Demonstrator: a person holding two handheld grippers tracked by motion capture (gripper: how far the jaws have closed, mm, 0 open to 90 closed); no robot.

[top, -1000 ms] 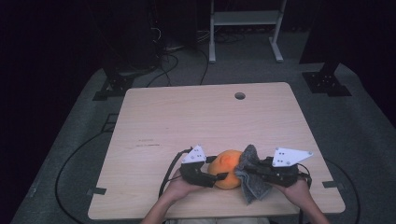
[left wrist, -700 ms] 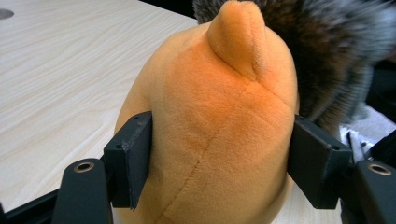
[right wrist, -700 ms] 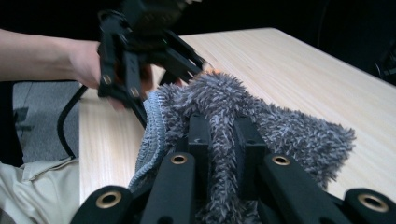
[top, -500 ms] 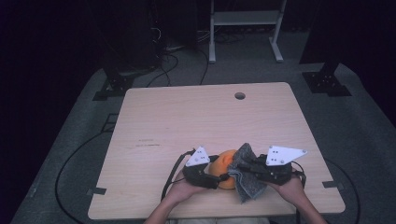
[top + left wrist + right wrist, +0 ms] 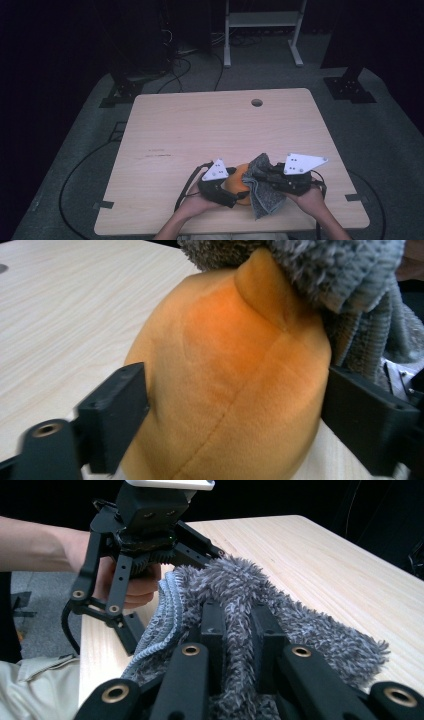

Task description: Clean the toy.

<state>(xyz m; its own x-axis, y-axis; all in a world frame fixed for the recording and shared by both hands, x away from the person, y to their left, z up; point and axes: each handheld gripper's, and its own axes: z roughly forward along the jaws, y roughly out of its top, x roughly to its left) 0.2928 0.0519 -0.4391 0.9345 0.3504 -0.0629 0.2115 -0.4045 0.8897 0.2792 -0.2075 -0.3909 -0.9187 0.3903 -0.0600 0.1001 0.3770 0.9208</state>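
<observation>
Sitting at the near edge of the counter (image 5: 200, 130), well back from the round hole (image 5: 257, 102) at its far side, an orange plush toy (image 5: 239, 182) serves as the landmark for everything else. To the toy's left, the left gripper (image 5: 220, 187) comes in from the near edge in the person's left hand (image 5: 192, 207), its grey plate (image 5: 216, 171) tilted up. In the left gripper view the toy (image 5: 230, 385) sits between the two black jaws, which have just been opening; the left jaw lies against the plush and the right jaw stands just beside it, so the jaws are spread and no longer squeeze it. Over the toy's right side and top hangs a grey shaggy cloth (image 5: 262, 187), draped down to the counter. Right of the toy, the right gripper (image 5: 272, 177) is held in the right hand (image 5: 310, 200). In the right gripper view its jaws are pressed together on a fold of the cloth (image 5: 240, 600), with the left gripper (image 5: 125, 615) showing beyond it.
</observation>
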